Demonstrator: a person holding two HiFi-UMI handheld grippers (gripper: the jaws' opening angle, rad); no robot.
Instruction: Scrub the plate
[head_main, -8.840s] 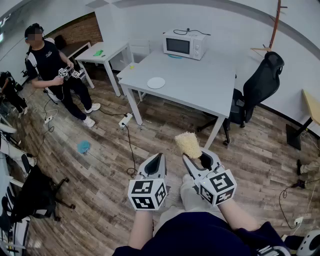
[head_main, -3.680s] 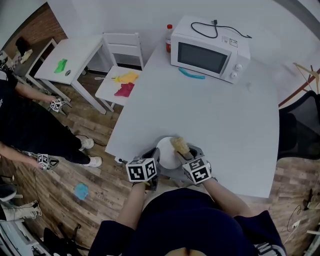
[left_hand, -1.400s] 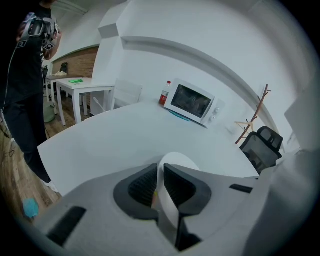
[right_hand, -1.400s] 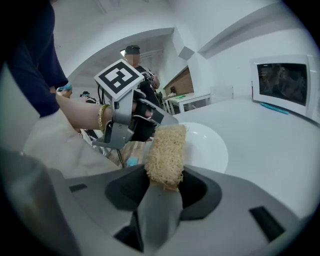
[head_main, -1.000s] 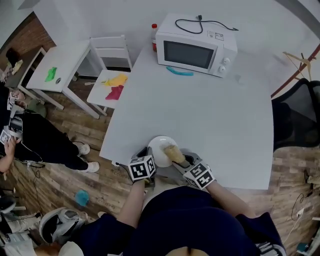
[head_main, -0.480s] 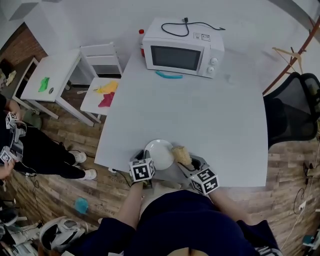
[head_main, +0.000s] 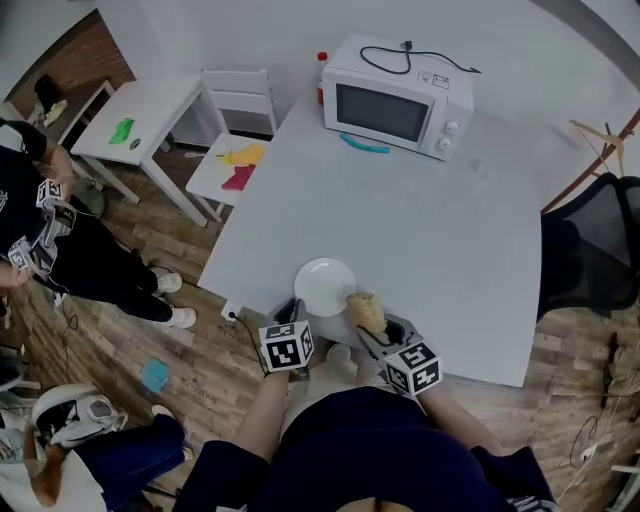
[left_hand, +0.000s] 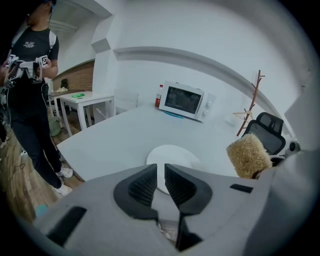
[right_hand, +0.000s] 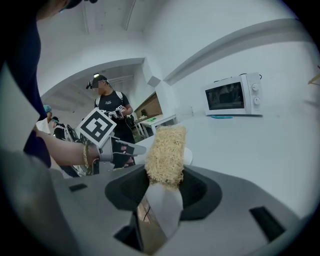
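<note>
A round white plate (head_main: 325, 287) lies flat near the front edge of the grey table (head_main: 440, 230); the left gripper view shows the plate (left_hand: 172, 152) just beyond my jaws. My left gripper (head_main: 292, 312) sits at the plate's near-left rim, jaws a narrow gap apart with nothing between them (left_hand: 161, 169). My right gripper (head_main: 379, 334) is shut on the white handle of a tan fibrous scrubber (head_main: 365, 309), which stands off the plate at its near-right side. In the right gripper view the scrubber (right_hand: 166, 150) rises upright from the jaws (right_hand: 162, 192).
A white microwave (head_main: 398, 97), a turquoise object (head_main: 363, 145) and a red-capped bottle (head_main: 322, 62) stand at the table's far end. A white chair with cloths (head_main: 237, 167) and a small white table (head_main: 150, 110) are at left. People stand at left (head_main: 45, 245). An office chair (head_main: 600, 245) is at right.
The scrubber has moved off the plate to its near-right side. The left gripper has drawn back a little from the plate's rim. The plate stays flat on the table.
</note>
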